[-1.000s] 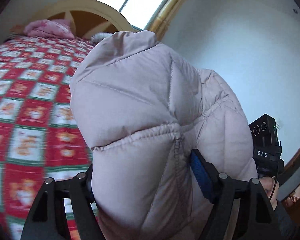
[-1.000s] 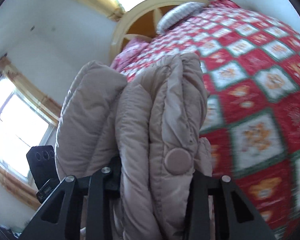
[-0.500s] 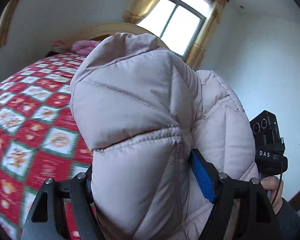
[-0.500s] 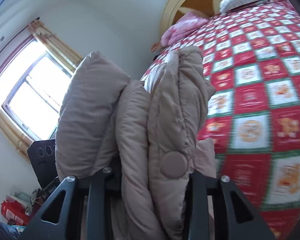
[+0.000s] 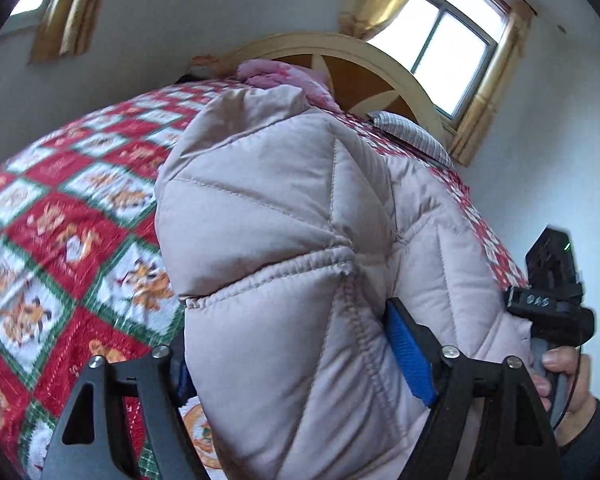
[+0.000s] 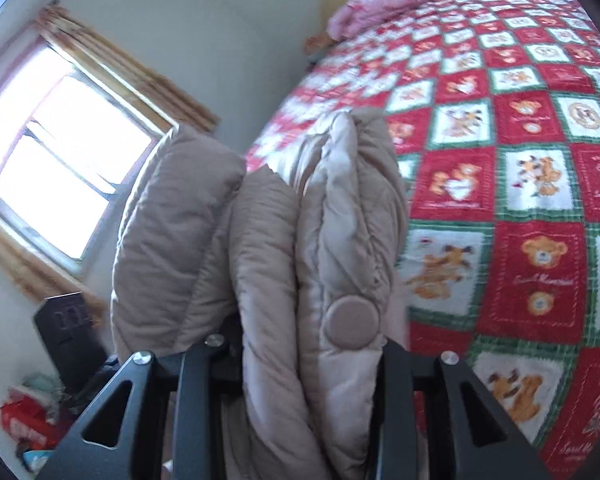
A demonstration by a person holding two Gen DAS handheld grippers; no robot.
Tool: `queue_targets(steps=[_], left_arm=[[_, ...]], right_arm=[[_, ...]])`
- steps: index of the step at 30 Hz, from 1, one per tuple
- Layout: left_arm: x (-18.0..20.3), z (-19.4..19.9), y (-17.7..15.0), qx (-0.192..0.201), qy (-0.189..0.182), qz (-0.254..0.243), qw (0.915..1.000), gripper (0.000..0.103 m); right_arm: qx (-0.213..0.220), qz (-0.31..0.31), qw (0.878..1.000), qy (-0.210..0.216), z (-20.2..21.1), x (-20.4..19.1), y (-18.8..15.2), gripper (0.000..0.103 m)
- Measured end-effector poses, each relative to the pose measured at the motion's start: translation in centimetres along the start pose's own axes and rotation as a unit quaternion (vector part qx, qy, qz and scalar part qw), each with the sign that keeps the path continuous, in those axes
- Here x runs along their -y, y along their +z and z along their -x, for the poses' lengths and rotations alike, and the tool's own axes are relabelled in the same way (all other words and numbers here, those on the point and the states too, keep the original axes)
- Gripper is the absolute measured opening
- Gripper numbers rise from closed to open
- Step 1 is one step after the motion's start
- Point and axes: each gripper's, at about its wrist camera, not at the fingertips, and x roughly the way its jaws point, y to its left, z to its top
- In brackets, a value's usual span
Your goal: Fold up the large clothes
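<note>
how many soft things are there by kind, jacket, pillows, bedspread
puffer jacket: 1, beige, held in both hand-held grippers
pink pillow: 1, at the headboard
striped pillow: 1, beside the pink one
red checked bedspread: 1, covering the bed
total: 4

Left gripper: matte black angular finger arms with triangular cut-outs and round silver screw heads on top, plus a ribbed bright-blue pad on the inner face of one finger. Right gripper: same black frame, same triangular cut-outs and silver screws; in the left wrist view its black boxy camera housing shows a small green light and pale "DAS" lettering on the band below, with a thin black cable running down. The person's hand comes out of a dark grey sleeve.
</note>
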Motion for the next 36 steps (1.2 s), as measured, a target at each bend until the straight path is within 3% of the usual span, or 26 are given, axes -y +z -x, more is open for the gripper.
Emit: queue_targets(steps=[2,5,15,27,33,35,36], left_arm=[[-0.2,-0.1,-0.5,0.003,0.001,0.0,1.0,0.087],[-0.8,-1.1,-0.4,0.005,0.003,0.001,1.0,0.091],[-0.6,-2.3,0.2,0.007,0.023,-0.004,0.9997,0.095],[-0.3,-2.6,0.3,0.007,0.045,-0.011,0.9989,0.098],[0.6,-1.2,0.6,0.017,0.076,-0.02,0.9967,0.099],[1.5,-0.5,0.8,0.024,0.093,-0.045,0.9943,0.099],[2.0,-0.2,0.9,0.025,0.104,-0.055,0.9928,0.099]], right_arm=[[-0.013,-0.021,0.999,-0.021,-1.0,1.9,0.0,0.036],[-0.018,-0.043,0.999,-0.019,-1.8,4.2,-0.5,0.038],[-0.023,-0.042,0.998,-0.037,-1.9,5.9,-2.1,0.047],[-0.032,-0.004,0.994,-0.103,-2.1,4.4,-1.7,0.058],[-0.031,-0.007,0.994,-0.104,-1.7,4.3,-1.9,0.06],[-0.021,-0.002,0.993,-0.117,-1.2,4.2,-1.7,0.072],[-0.015,0.004,0.992,-0.126,-1.0,4.0,-1.6,0.072]])
